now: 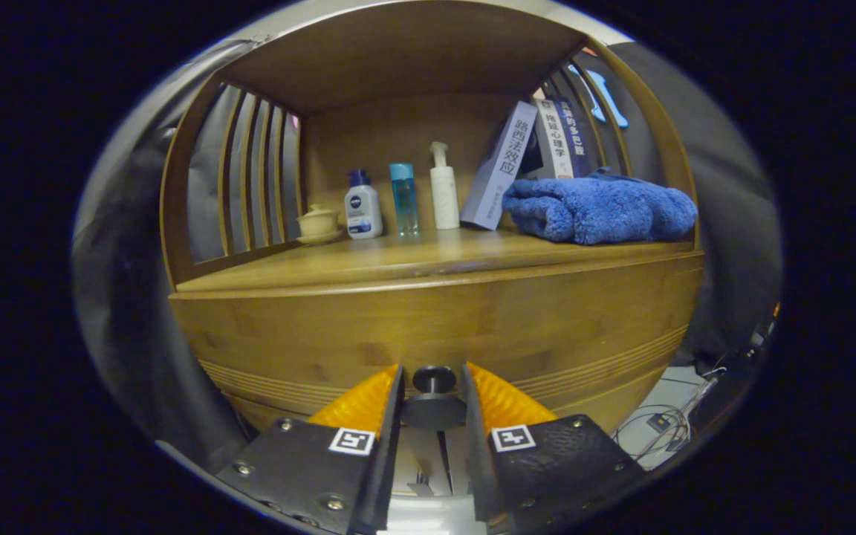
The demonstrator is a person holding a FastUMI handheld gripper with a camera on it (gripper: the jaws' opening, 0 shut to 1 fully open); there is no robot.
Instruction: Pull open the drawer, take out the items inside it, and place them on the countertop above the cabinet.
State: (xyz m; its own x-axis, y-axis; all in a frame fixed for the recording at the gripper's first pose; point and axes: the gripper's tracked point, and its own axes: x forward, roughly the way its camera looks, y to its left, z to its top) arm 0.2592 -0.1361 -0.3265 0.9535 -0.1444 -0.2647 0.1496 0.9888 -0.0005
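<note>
The gripper (433,386) stands square to the bamboo cabinet's drawer front (435,327), jaws apart either side of the round dark knob (433,379), not yet clamped; the tabletop (398,260) lies above the knob.

Camera rides low, facing the cabinet (435,327) front closely, level.

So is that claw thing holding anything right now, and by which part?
The gripper has the drawer's round knob between its fingers; whether they actually press on it cannot be told.
</note>
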